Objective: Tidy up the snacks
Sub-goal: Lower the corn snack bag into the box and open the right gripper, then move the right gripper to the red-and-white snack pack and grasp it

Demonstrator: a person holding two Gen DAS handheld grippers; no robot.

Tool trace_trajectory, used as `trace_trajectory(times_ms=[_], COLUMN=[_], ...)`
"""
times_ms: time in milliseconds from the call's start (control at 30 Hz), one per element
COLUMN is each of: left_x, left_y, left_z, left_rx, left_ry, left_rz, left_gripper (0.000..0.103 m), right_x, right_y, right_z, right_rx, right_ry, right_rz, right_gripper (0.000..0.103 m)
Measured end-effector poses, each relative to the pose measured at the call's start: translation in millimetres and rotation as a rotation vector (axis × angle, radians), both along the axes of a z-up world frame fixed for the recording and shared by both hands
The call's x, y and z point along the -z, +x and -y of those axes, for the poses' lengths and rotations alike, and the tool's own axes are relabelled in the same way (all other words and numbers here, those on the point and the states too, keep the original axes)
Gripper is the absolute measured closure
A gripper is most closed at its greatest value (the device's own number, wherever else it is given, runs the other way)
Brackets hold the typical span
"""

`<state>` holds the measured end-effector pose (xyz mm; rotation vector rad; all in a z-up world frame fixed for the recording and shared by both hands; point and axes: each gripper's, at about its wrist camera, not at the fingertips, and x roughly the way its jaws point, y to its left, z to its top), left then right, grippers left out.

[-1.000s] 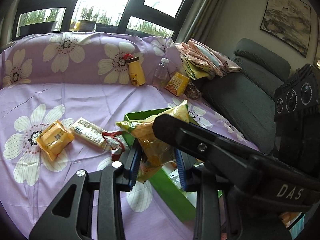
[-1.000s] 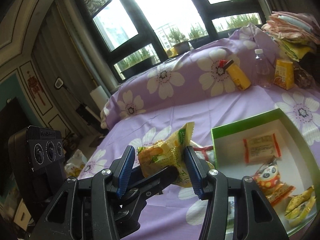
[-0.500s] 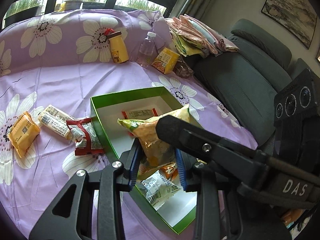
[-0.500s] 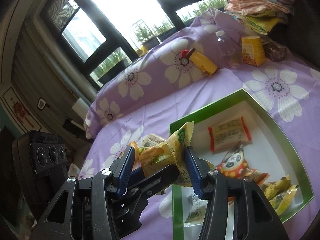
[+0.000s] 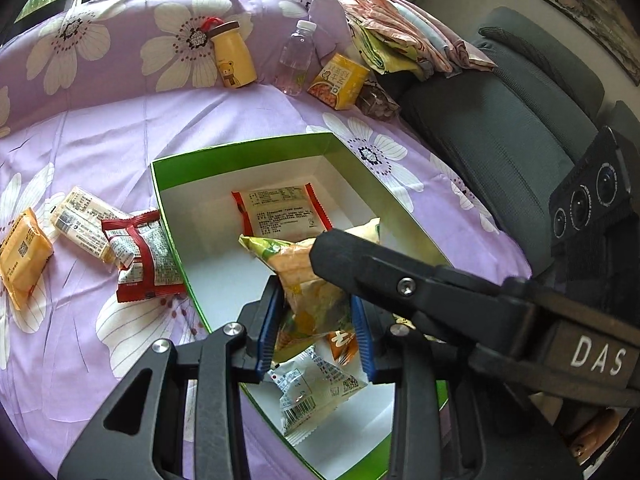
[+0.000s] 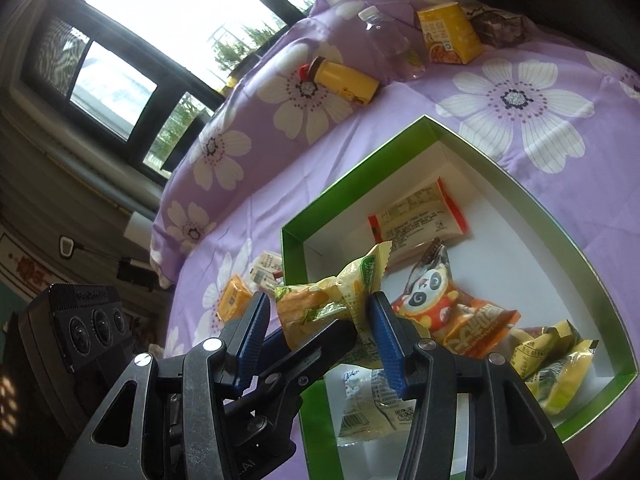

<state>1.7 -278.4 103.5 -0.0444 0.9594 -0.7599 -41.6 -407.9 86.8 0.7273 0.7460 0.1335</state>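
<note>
Since a second ago the view has swung from the outer edge of the green box (image 5: 256, 148) to right above it; the yellow snack bag (image 5: 308, 284) has travelled with the hand-held grippers from over the purple flowered bedspread (image 5: 120, 128) to over the box's white floor. Judgement: carry phase about done, release into the box comes next. Left hand-held gripper (image 5: 316, 320): blue pads narrowed against the lower half of the bag, the bag pinched between them and hanging above the packets already inside. Right hand-held gripper (image 6: 318, 332): pads set either side of the same bag (image 6: 332, 304), the right pad touching its crinkled edge, the left pad close; whether it truly bears on the bag, cannot tell. Its dark body crosses the left view in front of the bag. Already in the box: a red-edged packet (image 5: 284, 212), a white packet (image 5: 316, 388), a panda packet (image 6: 428, 300), some small yellow packs (image 6: 556, 364). Not yet boxed, lying on the bedspread just left of the box: a red-and-white packet (image 5: 140, 252), a pale bar (image 5: 84, 220), an orange packet (image 5: 22, 252).
</note>
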Motion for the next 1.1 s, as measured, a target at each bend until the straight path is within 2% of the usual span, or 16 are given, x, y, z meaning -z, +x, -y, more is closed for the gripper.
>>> trace_trajectory(times_ms=[233,400,500,600,733,900,1000,1100], left_x=[8.3,9.8,4.8,-6.4,-22.0,-32.7,-33.0,-25.3], left_y=[1.8,2.3,-1.1,-6.8,-12.7,-18.8,-21.0,-17.7], left_z=[9.2,6.3,-1.1,-14.4,-42.6,-93.7,-129.7,-168.3], left_rx=[-0.004,-0.021,-0.028,-0.028,-0.084,-0.175,-0.258,-0.325], left_ry=[0.034,0.024,0.000,-0.029,-0.038,-0.055,-0.035,-0.013], left_rz=[-0.007,-0.019,-0.007,0.021,0.058,0.091,0.114,0.096], left_gripper=[0.070,0.065,0.059,0.045,0.039,0.026,0.022,0.015], right_x=[10.3,12.3,11.0,5.5,-3.6,-12.6,-18.0,-20.7], right_y=[4.1,3.6,3.7,3.0,-0.4,-3.4,-3.5,-0.8], right_z=[8.4,10.8,10.7,5.4,-1.8,-10.6,-22.9,-39.5], right_rx=[0.027,0.052,0.060,0.054,0.069,0.084,0.059,0.019], right_ry=[0.029,0.022,0.015,-0.012,-0.060,-0.114,-0.171,-0.217], right_rz=[-0.043,-0.060,-0.053,-0.036,-0.011,0.001,0.005,0.001], right_gripper=[0.049,0.049,0.049,0.049,0.049,0.047,0.046,0.045])
